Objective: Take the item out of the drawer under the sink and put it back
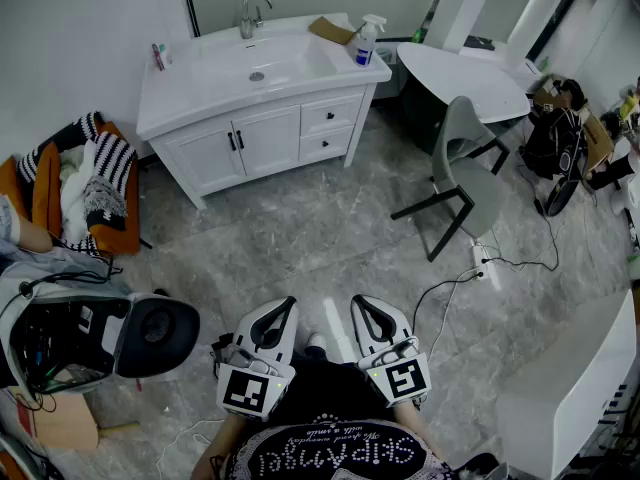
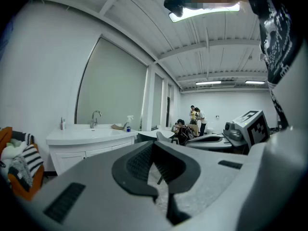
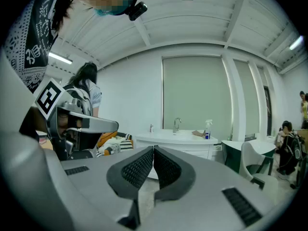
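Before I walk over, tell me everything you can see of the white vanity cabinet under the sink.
The vanity cabinet is white, seemingly painted wood, and stands on short legs on the grey stone-look floor. Two doors with dark handles fill its middle. Two stacked drawers sit at the head view's right end. All are shut. Its top carries the basin, a faucet, a spray bottle and a brown flat item.

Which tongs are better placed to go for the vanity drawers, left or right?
Right, marginally. Both tongs are shut, empty and far off, but the right tongs point straight at the vanity; the left tongs aim right of it.
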### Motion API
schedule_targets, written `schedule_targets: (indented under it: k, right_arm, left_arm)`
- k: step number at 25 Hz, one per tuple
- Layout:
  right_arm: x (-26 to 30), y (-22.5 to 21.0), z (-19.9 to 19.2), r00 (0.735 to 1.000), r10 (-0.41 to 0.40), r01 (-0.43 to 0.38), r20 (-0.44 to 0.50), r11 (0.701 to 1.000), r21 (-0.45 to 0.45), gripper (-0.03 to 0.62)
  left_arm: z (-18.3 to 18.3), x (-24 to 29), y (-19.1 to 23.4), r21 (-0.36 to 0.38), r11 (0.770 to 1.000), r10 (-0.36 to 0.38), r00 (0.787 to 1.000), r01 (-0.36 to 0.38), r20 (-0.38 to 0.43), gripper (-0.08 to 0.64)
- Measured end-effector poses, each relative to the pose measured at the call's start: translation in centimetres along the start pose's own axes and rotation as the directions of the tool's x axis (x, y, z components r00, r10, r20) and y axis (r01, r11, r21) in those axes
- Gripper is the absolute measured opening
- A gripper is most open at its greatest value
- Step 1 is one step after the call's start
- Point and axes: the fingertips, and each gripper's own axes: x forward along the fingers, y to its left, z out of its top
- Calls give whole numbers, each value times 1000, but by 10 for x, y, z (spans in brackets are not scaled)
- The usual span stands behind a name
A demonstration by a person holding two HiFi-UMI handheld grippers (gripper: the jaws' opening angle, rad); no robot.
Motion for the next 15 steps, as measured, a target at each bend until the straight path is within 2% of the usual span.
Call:
schedule_targets:
  k: [8, 13, 15]
  right_arm:
    - [-7, -9, -3, 1000, -6, 6, 13, 1000, 13, 18]
    - [-17, -17, -7, 1000, -6, 6, 11, 1000, 6, 18]
    - [-19, -20, -9, 1000, -6, 6, 7, 1000, 4, 18]
  left_arm:
    - [2, 8, -12, 28, 999, -23, 1000, 23, 3, 3]
    - [-7, 12, -20, 26, 999, -35, 999, 36, -34, 3]
    - [-5, 15, -18, 30, 999, -26, 999, 26, -19, 3]
